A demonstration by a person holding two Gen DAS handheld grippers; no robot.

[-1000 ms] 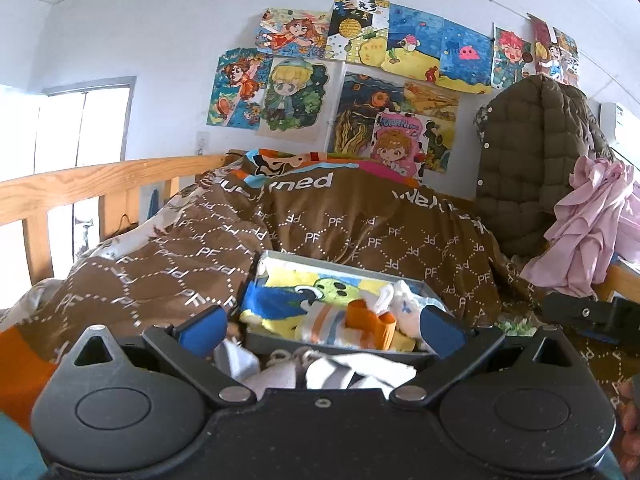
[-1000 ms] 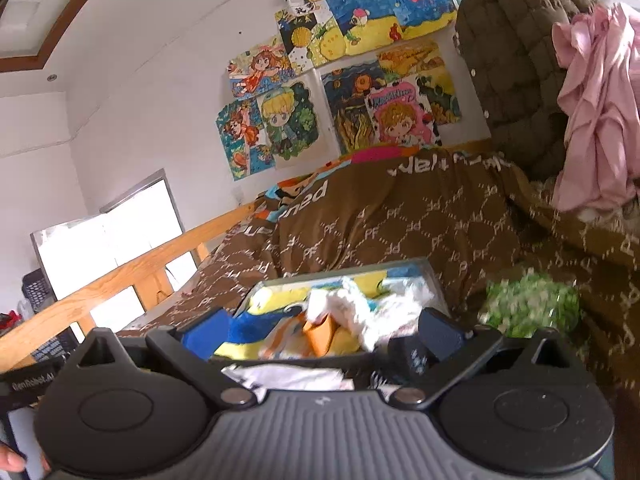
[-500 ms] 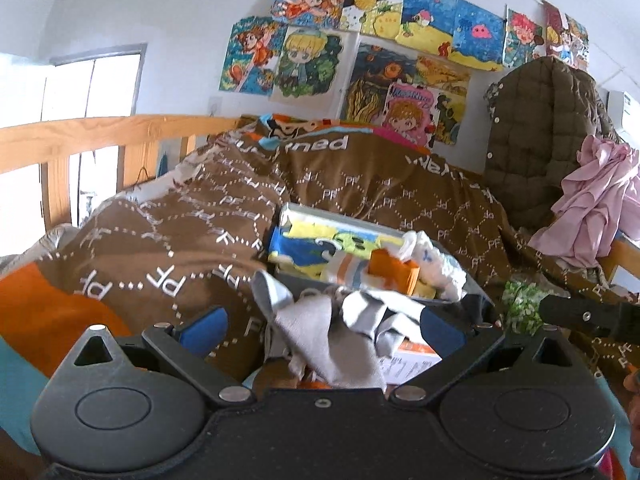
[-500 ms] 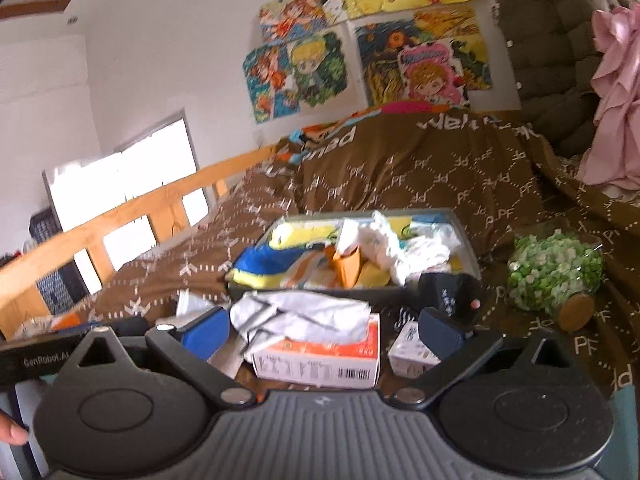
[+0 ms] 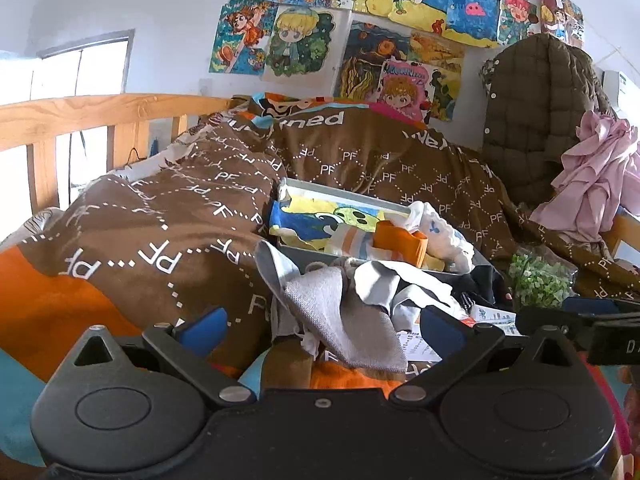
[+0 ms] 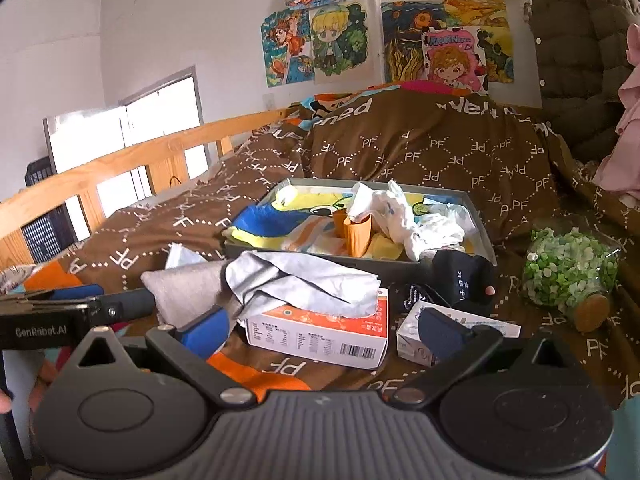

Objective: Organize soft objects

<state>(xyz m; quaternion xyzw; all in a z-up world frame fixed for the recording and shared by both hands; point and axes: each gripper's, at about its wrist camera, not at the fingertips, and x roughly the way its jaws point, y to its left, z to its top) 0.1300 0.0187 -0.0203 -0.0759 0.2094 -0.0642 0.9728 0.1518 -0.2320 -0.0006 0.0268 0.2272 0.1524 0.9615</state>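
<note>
A grey cloth (image 5: 344, 316) (image 6: 300, 280) lies crumpled over an orange-and-white carton (image 6: 320, 330), in front of a grey tray (image 6: 400, 266) (image 5: 296, 250) on the brown bedspread. The tray holds a yellow-and-blue cartoon cloth (image 6: 260, 220), an orange sock (image 6: 358, 236) and white socks (image 6: 400, 216). A black sock (image 6: 464, 280) hangs at the tray's near right corner. My left gripper (image 5: 322, 328) is open, its blue pads either side of the grey cloth's near end. My right gripper (image 6: 324, 332) is open in front of the carton, holding nothing.
A glass jar of green bits (image 6: 568, 272) lies right of the tray. A small white box (image 6: 414, 338) sits by the right fingertip. A wooden bed rail (image 6: 140, 156) runs along the left. A quilted coat (image 5: 540, 120) and pink garment (image 5: 592, 184) hang at the right.
Both grippers have drawn back from the tray toward the bed's near end. The grey cloth, the carton and the black sock have come into fuller view. Both stay open.
</note>
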